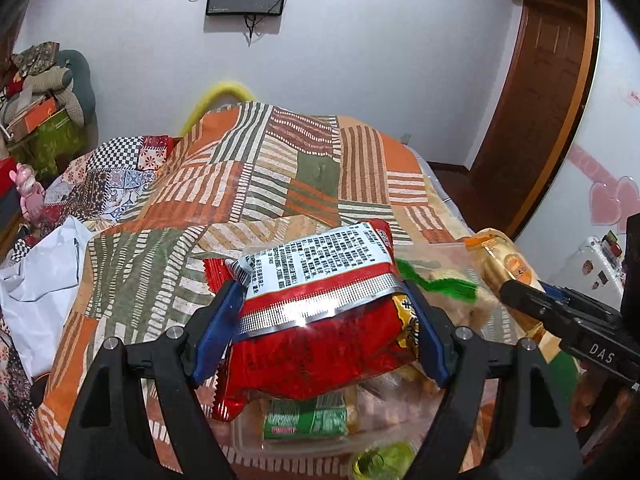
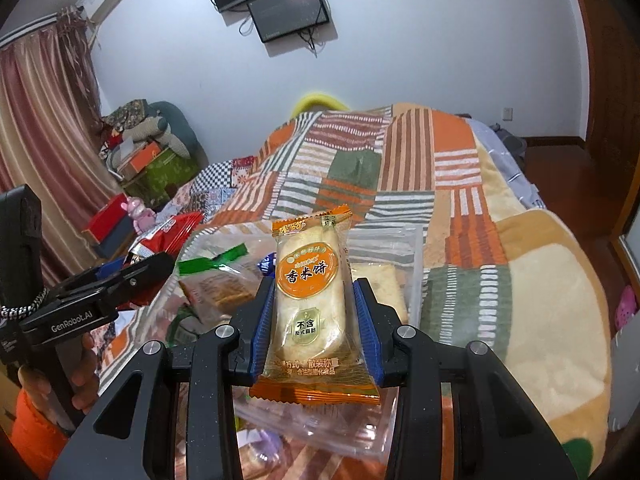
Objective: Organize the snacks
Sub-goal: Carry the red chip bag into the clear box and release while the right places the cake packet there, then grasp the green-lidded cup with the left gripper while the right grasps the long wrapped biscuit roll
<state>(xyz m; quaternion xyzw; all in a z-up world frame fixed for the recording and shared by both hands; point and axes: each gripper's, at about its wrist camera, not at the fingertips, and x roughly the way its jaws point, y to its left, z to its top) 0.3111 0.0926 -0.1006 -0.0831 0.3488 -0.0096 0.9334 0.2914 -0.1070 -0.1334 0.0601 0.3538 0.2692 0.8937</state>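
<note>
So from my left wrist cam, my left gripper [image 1: 320, 320] has its blue pads [image 1: 214, 332] clamped on either side of a red snack bag [image 1: 320, 320], which fills the whole gap between the fingers and sits puffed up right in front of the lens, printed white back panel facing up and away. Under it I can see a clear plastic container [image 1: 452, 252] sitting on the patchwork blanket [image 1: 248, 184], with a green-labelled packet [image 1: 304, 420] and some other wrapped bits inside; the red bag hangs just above that box. Off to the right edge my right gripper [image 1: 516, 290] pokes in, with the orange-trimmed rice cracker pack [image 1: 500, 256] at its tip, just beside the container's far right side. Switching to the right wrist cam, my right gripper [image 2: 308, 312] is pinched nearly all the way in on that rice cracker pack [image 2: 308, 292], standing upright between the blue pads [image 2: 366, 320], orange round label facing me, crimped bottom edge sticking out below the fingers. The clear container [image 2: 412, 248] is right behind and below it on the blanket [image 2: 480, 184]. Over on the left I can see my left gripper [image 2: 132, 276] with the red bag [image 2: 168, 236] just past it, near the container's left edge.
</note>
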